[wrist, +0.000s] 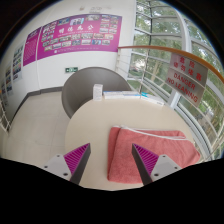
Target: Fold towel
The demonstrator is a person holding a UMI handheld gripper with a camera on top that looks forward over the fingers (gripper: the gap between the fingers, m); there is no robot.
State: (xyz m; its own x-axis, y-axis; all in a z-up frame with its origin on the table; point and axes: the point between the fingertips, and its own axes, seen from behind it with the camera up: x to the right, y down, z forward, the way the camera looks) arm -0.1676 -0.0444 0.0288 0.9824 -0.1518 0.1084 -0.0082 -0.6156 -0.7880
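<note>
bright daylight came through the windows [165,30] on one side of the room, and a wall of pink posters [75,38] ran along the back, above a grey round chair [95,90] that stood behind the table. the pale round table [85,135] filled the middle of the view, and the pink towel [150,155] lay flat on it, seemingly already doubled once, with its near edge reaching toward the table's rim. the gripper [110,162] hung above the table with its fingers spread and nothing between them; the left finger was over bare tabletop and the right finger sat over the towel's near left part, whether touching it or not could not be told. by my judgement the fold was still unfinished and the next move would be a pinch at the towel's left edge or corner. the risks looked plain enough: a pinch that caught only the top layer would peel it off and undo the earlier fold; a pinch too far in from the edge would bunch the cloth into a lump; dragging instead of lifting might slide the whole towel across the smooth top, and since it lay close to the rim it could slip off.
</note>
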